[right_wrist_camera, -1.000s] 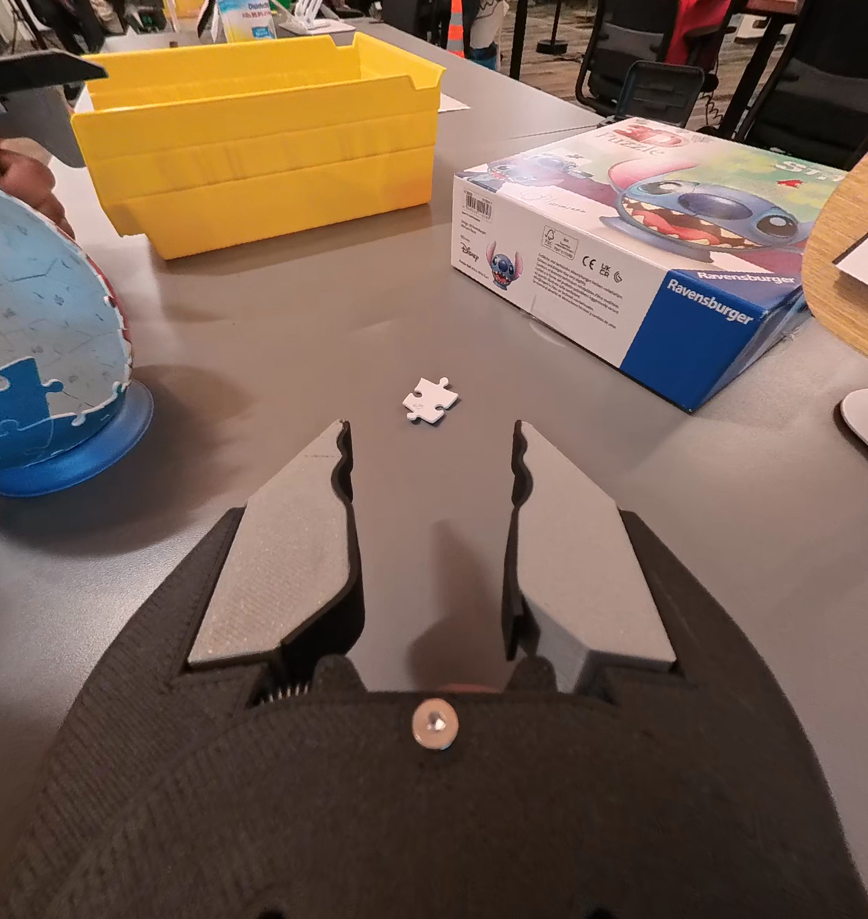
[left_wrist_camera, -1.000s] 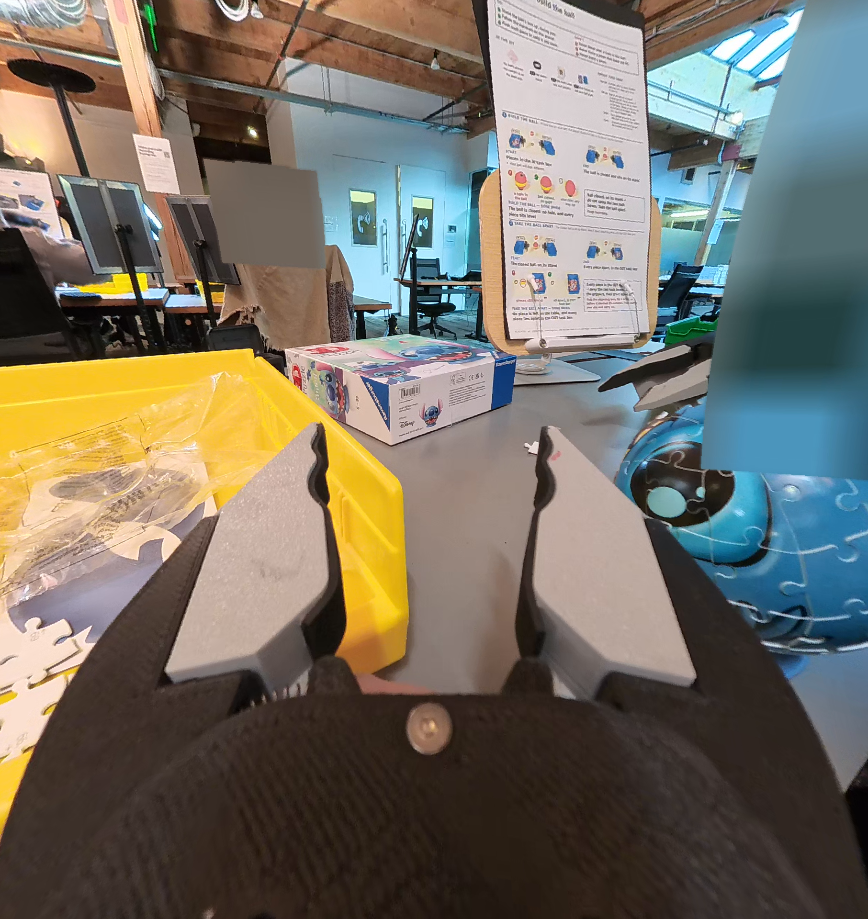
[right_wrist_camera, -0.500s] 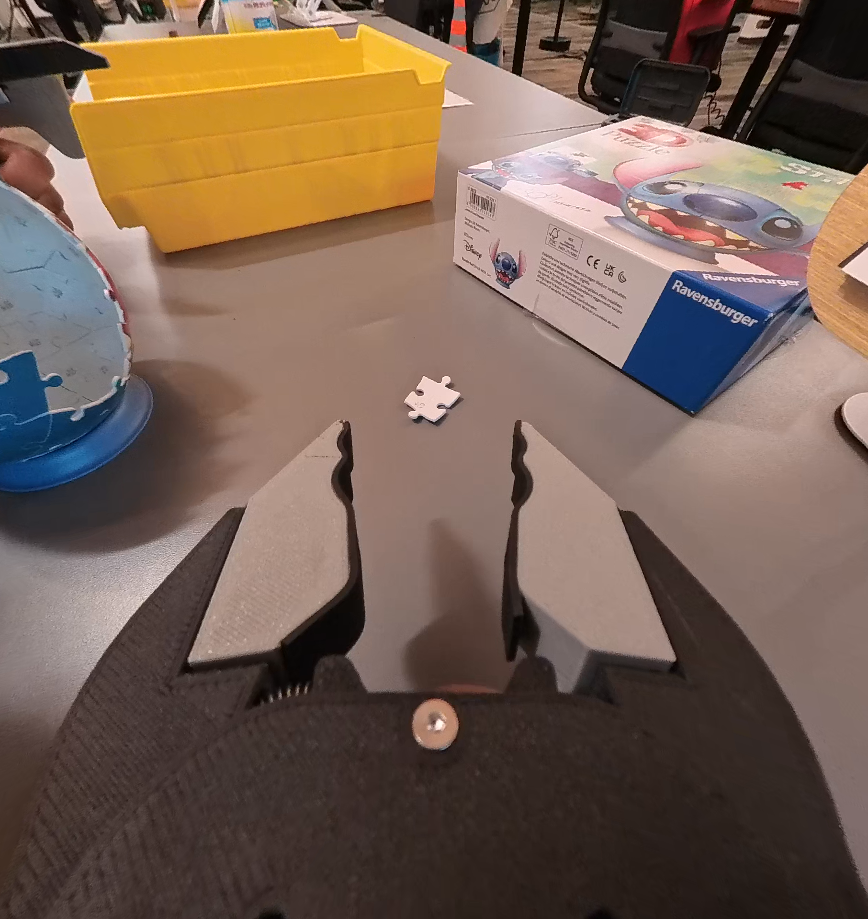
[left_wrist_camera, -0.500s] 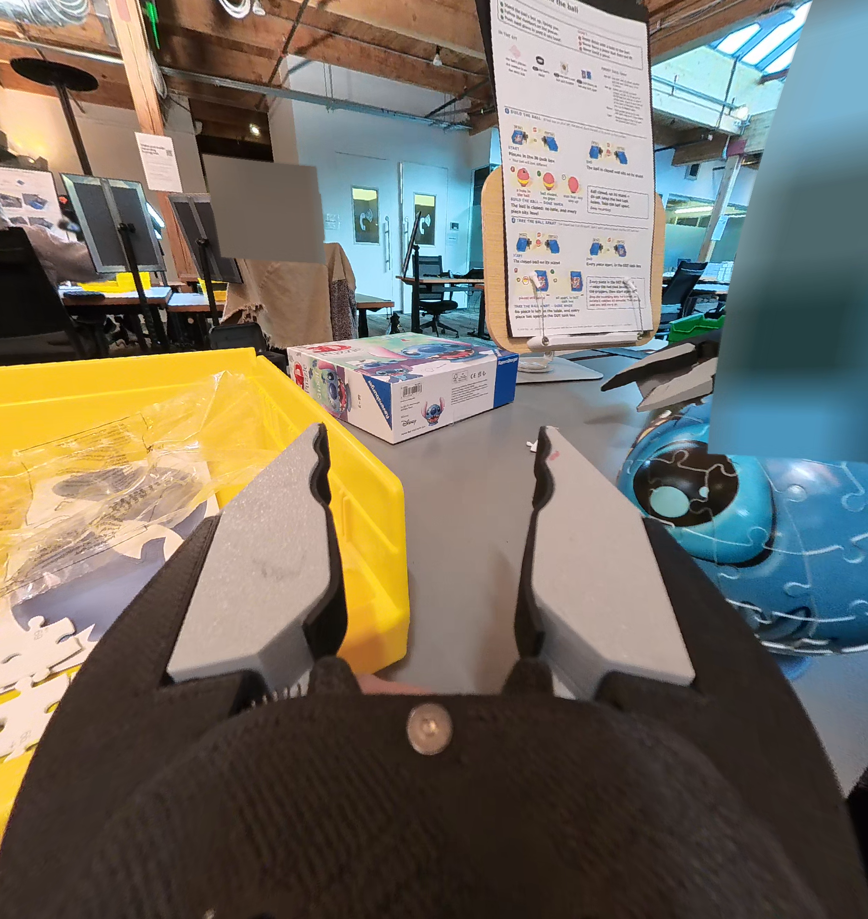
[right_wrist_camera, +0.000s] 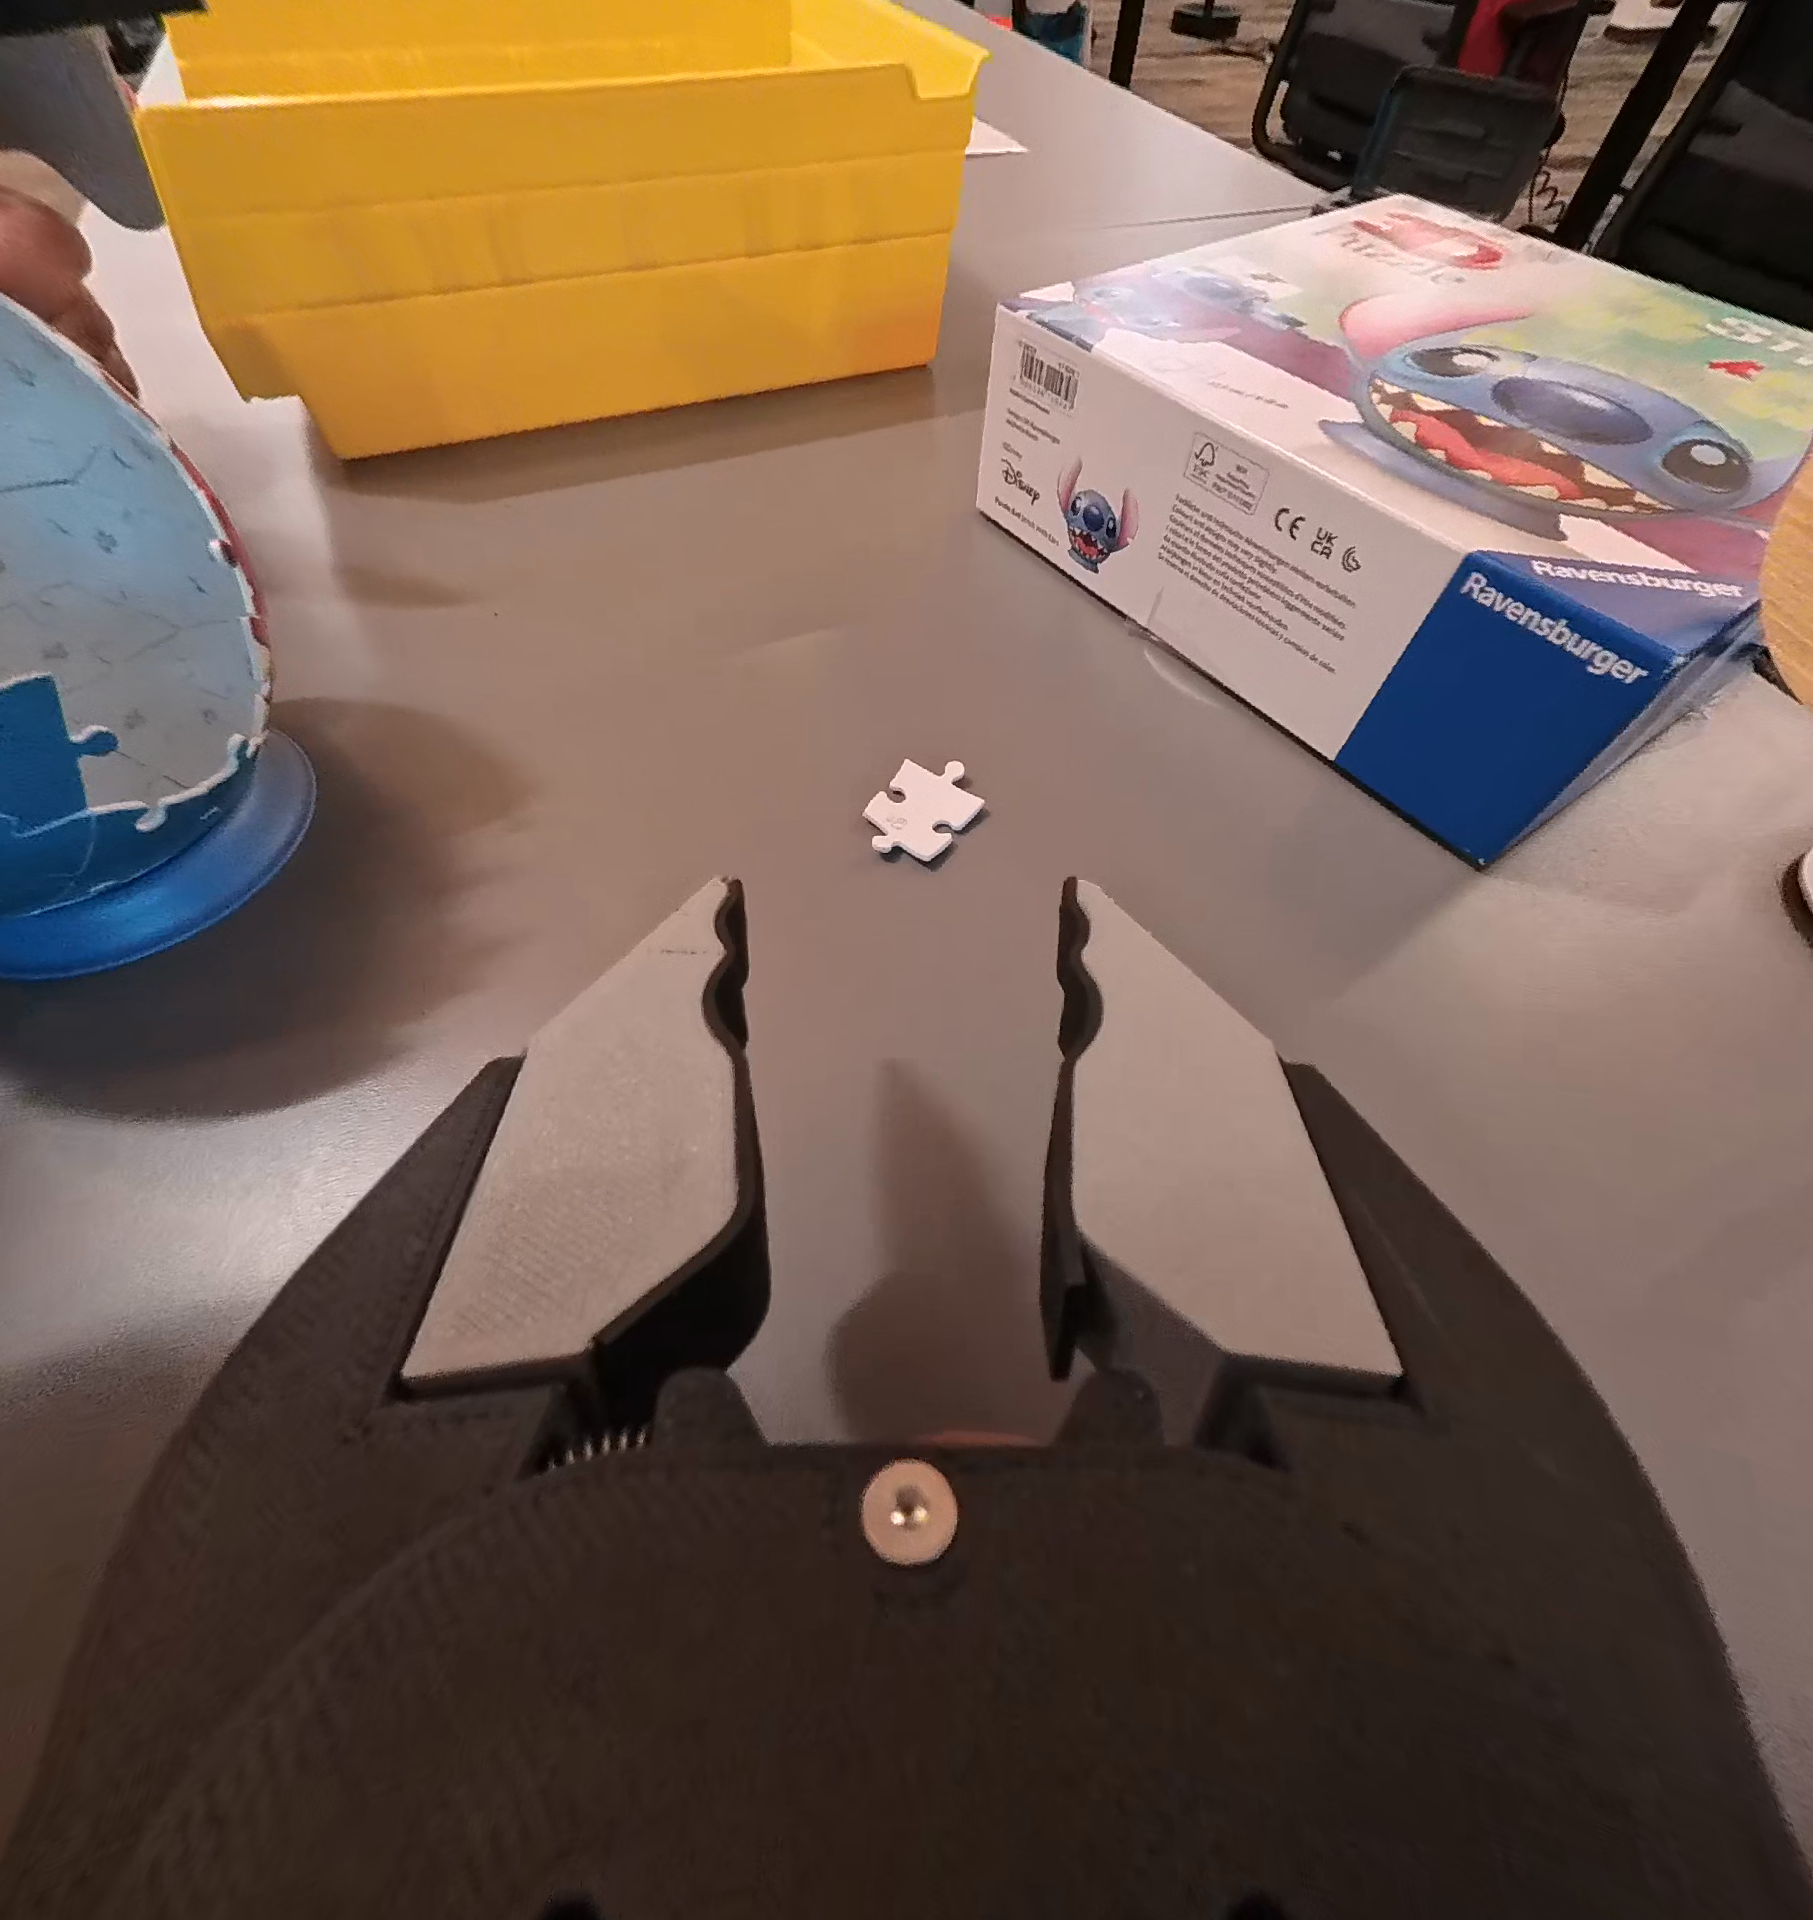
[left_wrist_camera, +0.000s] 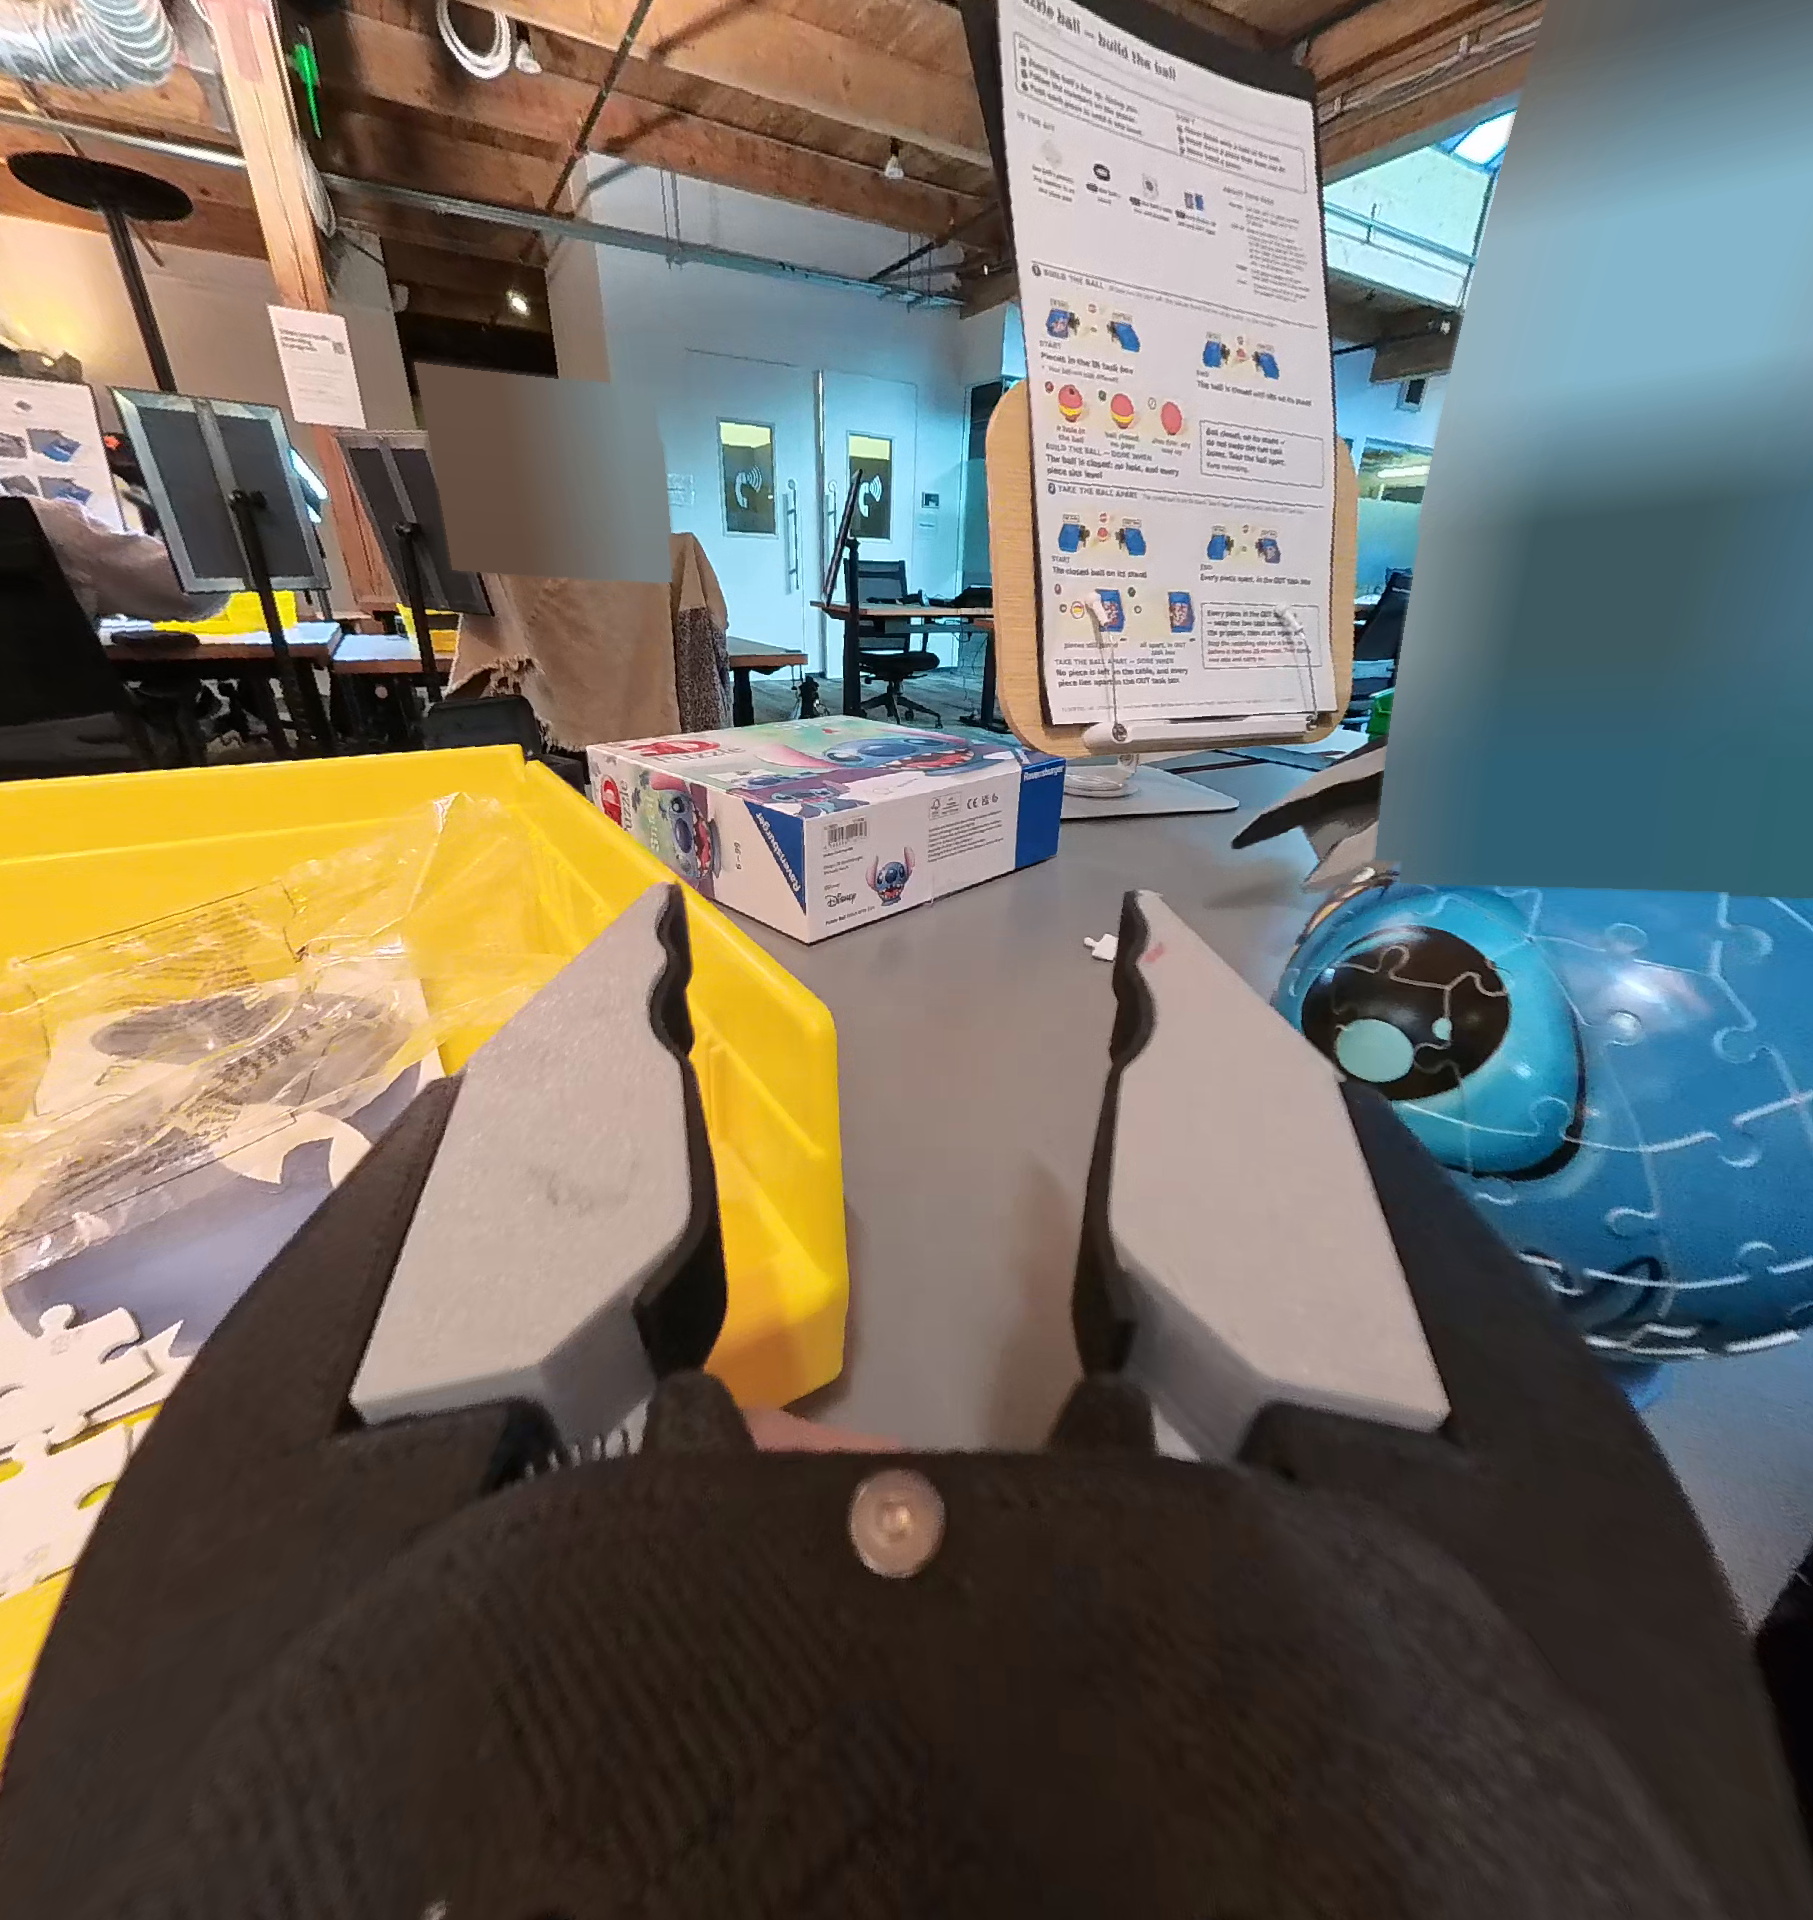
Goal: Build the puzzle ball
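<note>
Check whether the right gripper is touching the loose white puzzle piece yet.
Apart. The right wrist view shows bare grey table between the open right gripper and the puzzle piece lying ahead.

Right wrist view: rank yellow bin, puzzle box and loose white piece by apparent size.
1. yellow bin and puzzle box: alike, and the box is cropped, so unranked.
2. loose white piece: clearly smallest.

The right hand-held gripper (right_wrist_camera: 902, 914) is seen at the bottom of the frame, its jaws spread apart and empty above the grey table (right_wrist_camera: 590, 623). A white puzzle piece (right_wrist_camera: 923, 810) lies flat just beyond the fingertips. A blue puzzle ball (right_wrist_camera: 71, 644) on a blue stand is placed at the left edge. A yellow bin (right_wrist_camera: 569, 239) is seen at the upper left, and a puzzle box (right_wrist_camera: 1401, 499) at the upper right.
</note>
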The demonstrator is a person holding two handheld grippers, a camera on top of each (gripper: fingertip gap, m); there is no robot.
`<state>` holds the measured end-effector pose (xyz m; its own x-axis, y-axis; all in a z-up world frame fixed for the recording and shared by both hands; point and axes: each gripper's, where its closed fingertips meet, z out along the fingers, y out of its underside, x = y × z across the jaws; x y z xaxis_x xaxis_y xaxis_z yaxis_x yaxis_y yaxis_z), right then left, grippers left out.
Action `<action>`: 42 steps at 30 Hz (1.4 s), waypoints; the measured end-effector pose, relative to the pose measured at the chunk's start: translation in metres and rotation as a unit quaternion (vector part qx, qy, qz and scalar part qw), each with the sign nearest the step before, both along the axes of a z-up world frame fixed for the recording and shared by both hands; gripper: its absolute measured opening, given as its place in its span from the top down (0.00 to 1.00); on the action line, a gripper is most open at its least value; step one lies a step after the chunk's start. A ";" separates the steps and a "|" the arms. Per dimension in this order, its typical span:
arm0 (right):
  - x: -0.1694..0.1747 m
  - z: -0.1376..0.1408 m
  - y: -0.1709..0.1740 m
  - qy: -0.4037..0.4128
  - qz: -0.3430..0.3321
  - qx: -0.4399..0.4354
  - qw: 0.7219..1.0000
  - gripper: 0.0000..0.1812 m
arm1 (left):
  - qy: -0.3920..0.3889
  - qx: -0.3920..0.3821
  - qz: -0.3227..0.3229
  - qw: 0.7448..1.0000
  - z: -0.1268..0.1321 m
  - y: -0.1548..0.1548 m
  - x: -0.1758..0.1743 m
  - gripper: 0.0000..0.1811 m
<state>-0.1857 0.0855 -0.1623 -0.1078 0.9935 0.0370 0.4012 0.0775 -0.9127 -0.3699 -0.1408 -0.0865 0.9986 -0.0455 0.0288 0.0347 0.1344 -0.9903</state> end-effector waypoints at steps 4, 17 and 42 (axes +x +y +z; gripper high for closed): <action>-0.008 -0.011 0.011 -0.035 -0.045 0.020 0.998 0.66 | -0.001 0.004 -0.005 1.000 0.001 -0.001 0.001 0.56; -0.055 -0.038 0.014 -0.126 -0.099 -0.002 0.987 0.64 | 0.018 0.005 -0.011 1.000 0.001 -0.001 0.007 0.58; -0.070 -0.041 -0.007 -0.135 -0.074 0.018 0.988 0.86 | 0.139 -0.132 -0.023 0.981 -0.011 0.026 0.044 0.69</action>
